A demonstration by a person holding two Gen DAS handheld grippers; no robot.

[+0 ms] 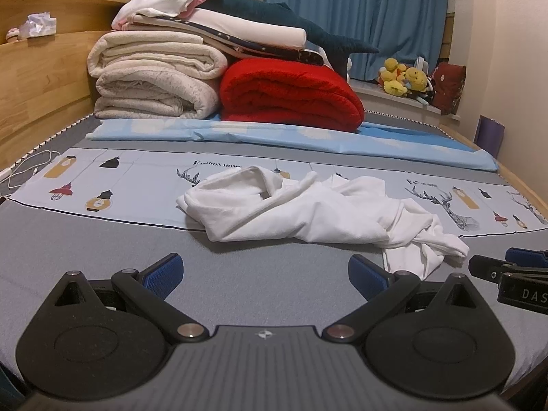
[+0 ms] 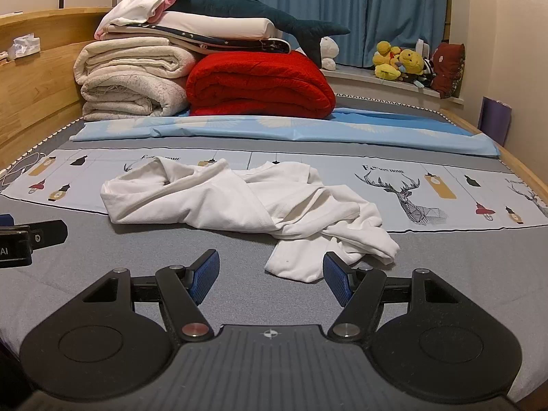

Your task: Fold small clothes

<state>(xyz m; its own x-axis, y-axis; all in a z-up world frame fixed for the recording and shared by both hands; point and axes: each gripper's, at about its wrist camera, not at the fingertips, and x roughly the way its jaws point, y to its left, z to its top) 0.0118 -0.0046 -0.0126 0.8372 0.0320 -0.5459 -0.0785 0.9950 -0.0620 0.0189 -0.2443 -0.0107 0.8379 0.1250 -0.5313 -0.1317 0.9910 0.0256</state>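
Lying crumpled on the bed (image 1: pixel 102 246), the white garment (image 1: pixel 308 209) hides its own sleeves and hem in folds; we see both the left hand-held gripper (image 1: pixel 265 274) and the right hand-held gripper (image 2: pixel 270 275) released, empty, just short of it.

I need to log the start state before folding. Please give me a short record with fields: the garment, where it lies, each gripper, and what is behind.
garment: white garment, crumpled, not folded
surface: grey bed; the garment lies partly on a printed cloth
left gripper: open, holds nothing, short of the garment
right gripper: open, holds nothing, a garment corner lies just ahead
behind: red blanket, cream blankets, blue curtain
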